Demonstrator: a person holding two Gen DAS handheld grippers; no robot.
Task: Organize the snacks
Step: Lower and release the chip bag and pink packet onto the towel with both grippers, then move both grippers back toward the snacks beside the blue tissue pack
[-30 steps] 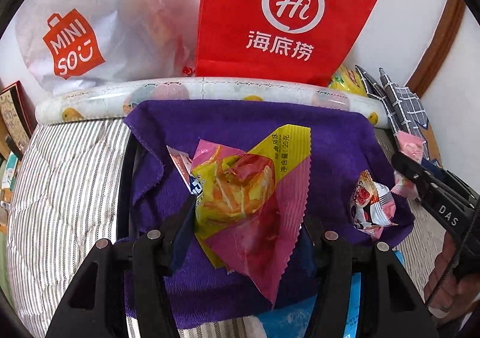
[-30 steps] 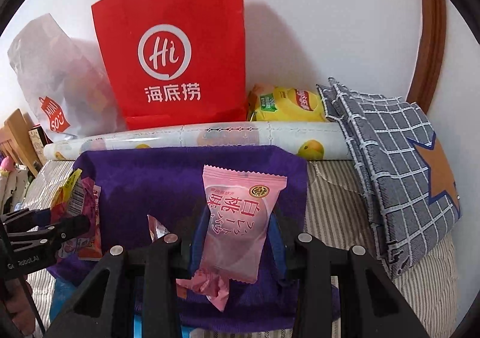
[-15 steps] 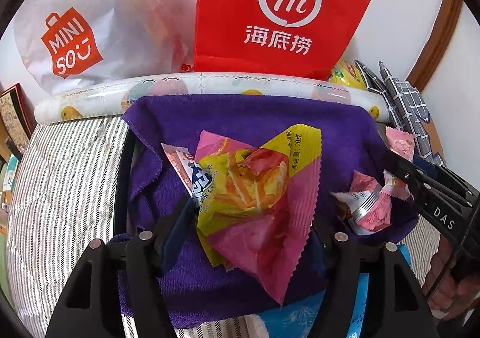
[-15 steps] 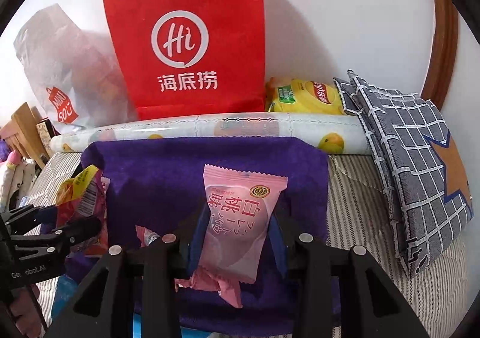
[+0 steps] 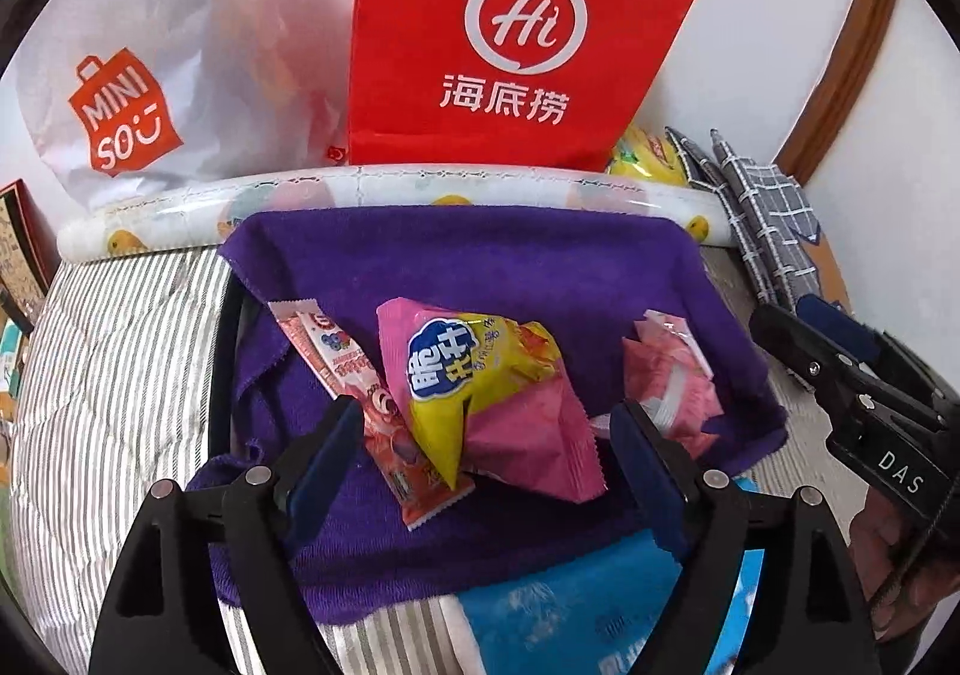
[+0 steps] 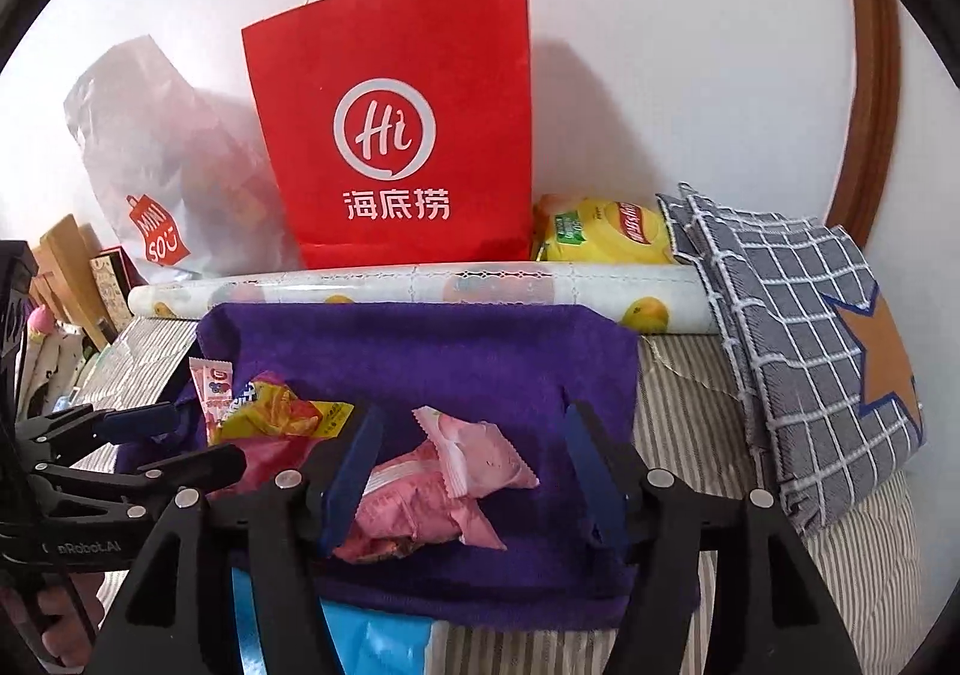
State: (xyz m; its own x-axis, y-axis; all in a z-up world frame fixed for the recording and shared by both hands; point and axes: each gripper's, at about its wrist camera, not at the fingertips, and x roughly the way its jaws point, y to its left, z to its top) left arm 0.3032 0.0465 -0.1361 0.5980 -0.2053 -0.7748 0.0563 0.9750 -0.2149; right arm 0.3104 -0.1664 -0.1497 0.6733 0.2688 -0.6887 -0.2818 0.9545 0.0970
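2 grippers, both with jaws opening right now, and we've got snacks lying loose between each pair on the purple towel (image 5: 480, 255). Our left gripper (image 5: 480, 453) stands wide around the yellow-pink packet (image 5: 480, 393), pads not pressing it; that packet lies tilted over the long red-white stick snack (image 5: 360, 393), whose long axis runs away from us toward the upper left. Our right gripper (image 6: 468, 471) is spreading around the pale pink packets (image 6: 444, 489), which sit closer to its left pad than its right. We reckon both drops are done, so whichever snack comes next, the stick is nearest the left hand and wants a grip across its narrow width.
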